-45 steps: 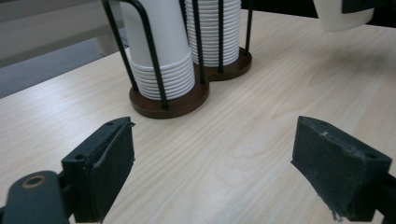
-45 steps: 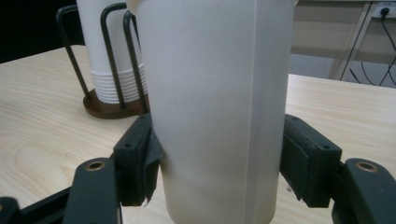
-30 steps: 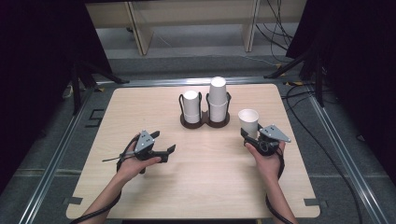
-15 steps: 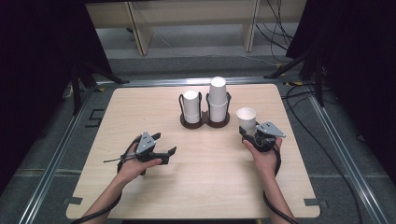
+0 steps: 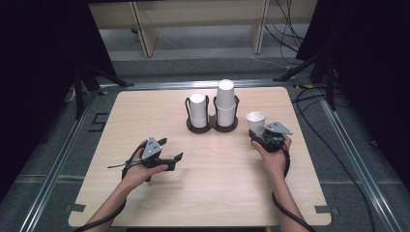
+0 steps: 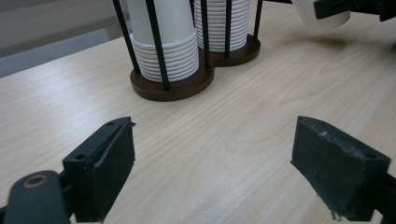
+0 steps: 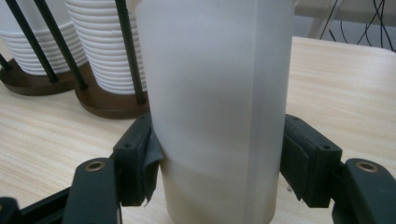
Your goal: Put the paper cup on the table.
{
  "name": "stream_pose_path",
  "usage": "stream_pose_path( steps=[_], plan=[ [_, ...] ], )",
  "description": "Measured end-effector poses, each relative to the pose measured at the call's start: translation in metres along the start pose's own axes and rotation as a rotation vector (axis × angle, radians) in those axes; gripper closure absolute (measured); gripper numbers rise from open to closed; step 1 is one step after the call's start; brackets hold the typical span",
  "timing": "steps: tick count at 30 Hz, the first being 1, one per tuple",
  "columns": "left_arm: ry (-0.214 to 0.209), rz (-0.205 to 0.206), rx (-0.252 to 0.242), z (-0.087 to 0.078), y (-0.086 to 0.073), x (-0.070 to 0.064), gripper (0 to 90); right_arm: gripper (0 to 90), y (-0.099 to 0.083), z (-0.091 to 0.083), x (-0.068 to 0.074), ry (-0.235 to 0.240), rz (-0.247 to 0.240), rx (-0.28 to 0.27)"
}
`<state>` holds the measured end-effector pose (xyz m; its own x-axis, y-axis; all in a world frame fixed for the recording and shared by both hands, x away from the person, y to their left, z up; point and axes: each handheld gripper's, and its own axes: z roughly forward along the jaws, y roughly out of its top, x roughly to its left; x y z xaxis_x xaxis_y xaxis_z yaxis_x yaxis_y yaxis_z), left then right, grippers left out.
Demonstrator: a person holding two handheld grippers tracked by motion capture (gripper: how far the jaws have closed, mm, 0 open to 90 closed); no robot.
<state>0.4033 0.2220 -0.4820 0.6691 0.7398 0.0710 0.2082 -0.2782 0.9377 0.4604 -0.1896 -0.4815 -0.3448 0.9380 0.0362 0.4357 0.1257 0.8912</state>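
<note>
Right tongs [image 7: 219,161] — upright white cup [image 7: 215,107]

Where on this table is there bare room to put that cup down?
Bare wood lies between the left claw and the right claw, in front of the cup holder, and at the table's far-left corner. It is crowded beside the holder, where the held cup is.

Soft even light (dark surroundings)

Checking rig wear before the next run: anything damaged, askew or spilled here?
One thing: the pad lining on the right tongs is peeling, a loose flap curling off beside the held cup. The cup stacks stand upright in their holder; nothing is spilled.
</note>
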Motion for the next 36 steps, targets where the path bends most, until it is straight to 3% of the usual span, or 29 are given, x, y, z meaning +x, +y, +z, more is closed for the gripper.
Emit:
stream_pose_path(
  steps=[2,6,8,13,14,20,23,24,27,29,31,36],
  plan=[
    [-0.002,0.003,0.001,-0.0001,0.0002,0.0001,12.8,35.2,-0.0005,0.0035,-0.0023,0.007,-0.026,-0.002],
    [-0.002,0.004,-0.001,0.0002,0.0002,-0.0001,12.8,35.2,-0.0009,0.0044,-0.0009,-0.010,-0.015,0.023],
    [-0.001,0.005,0.013,-0.0009,0.0003,-0.0004,12.8,35.2,-0.0008,0.0070,-0.0031,-0.001,-0.036,0.015],
    [-0.004,0.004,-0.001,0.0001,0.0000,-0.0004,12.8,34.8,-0.0014,0.0070,0.0002,-0.009,-0.020,0.034],
    [-0.004,0.004,0.012,-0.0008,0.0001,-0.0006,12.9,34.5,-0.0014,0.0082,-0.0028,-0.013,-0.067,0.028],
    [-0.005,0.006,0.010,-0.0006,-0.0001,-0.0012,12.9,33.7,-0.0017,0.0085,-0.0005,-0.008,-0.029,0.031],
    [-0.005,0.005,0.011,-0.0006,-0.0002,-0.0014,12.9,32.8,-0.0020,0.0081,-0.0020,0.001,-0.032,0.031],
    [-0.006,0.008,0.014,-0.0006,-0.0004,-0.0015,12.9,32.2,-0.0026,0.0090,-0.0028,-0.012,-0.055,0.029],
    [-0.012,0.007,0.004,0.0004,-0.0007,-0.0014,12.9,31.8,-0.0029,0.0080,-0.0025,-0.020,-0.054,0.040],
    [-0.011,0.006,0.006,0.0002,-0.0005,-0.0015,12.9,31.4,-0.0029,0.0064,-0.0014,0.003,-0.037,0.046],
    [-0.011,0.006,0.004,0.0002,-0.0006,-0.0015,12.9,30.6,-0.0027,0.0055,-0.0030,0.019,-0.059,0.048],
    [-0.010,0.009,0.015,-0.0007,-0.0009,-0.0018,12.9,30.0,-0.0037,0.0034,-0.0027,0.020,-0.047,0.056]
  ],
)
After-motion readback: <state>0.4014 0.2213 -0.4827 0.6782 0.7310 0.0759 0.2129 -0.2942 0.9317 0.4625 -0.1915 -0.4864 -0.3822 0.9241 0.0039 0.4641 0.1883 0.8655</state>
